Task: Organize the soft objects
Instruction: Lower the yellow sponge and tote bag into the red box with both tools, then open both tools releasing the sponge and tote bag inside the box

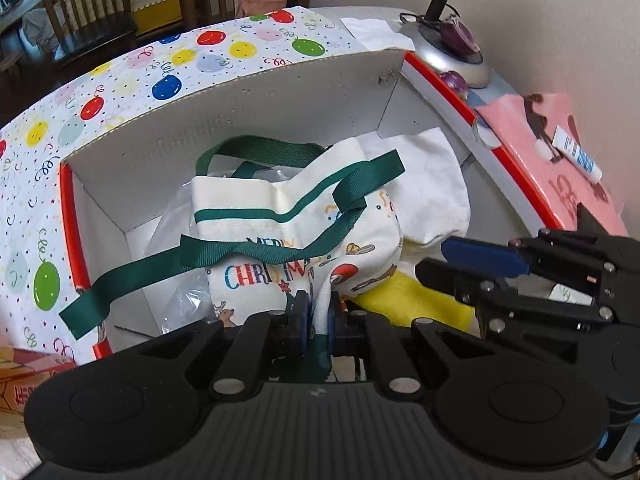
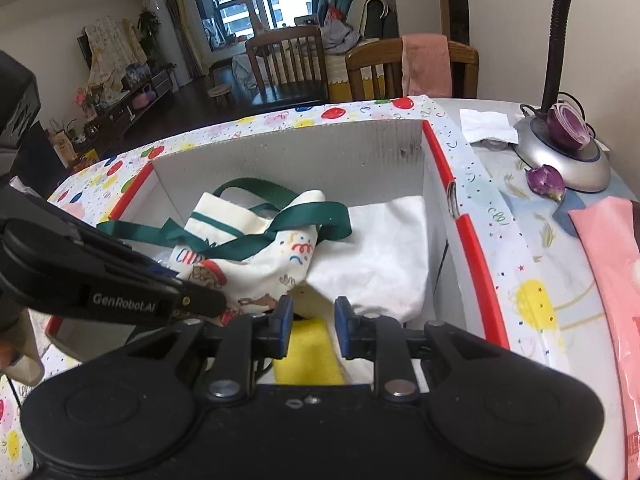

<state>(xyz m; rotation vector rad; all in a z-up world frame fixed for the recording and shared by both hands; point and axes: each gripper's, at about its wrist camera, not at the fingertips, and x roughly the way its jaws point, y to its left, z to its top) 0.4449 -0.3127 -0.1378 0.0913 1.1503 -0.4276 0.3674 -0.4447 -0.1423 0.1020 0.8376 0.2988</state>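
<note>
While the left hand-held gripper [image 1: 316, 316] is clamping the near edge of the Christmas tote bag [image 1: 296, 240], the bag is resting inside the balloon-print box [image 1: 168, 76], its green straps trailing toward the box's left wall. The right hand-held gripper [image 2: 311, 322] is standing slightly apart with nothing between its pads. A white cloth [image 2: 376, 256] and a yellow cloth [image 2: 308, 360] are already lying in the box. Releasing the bag is apparently remaining; the pink item [image 2: 612, 280] is lying outside, on the surface by the box's right side.
</note>
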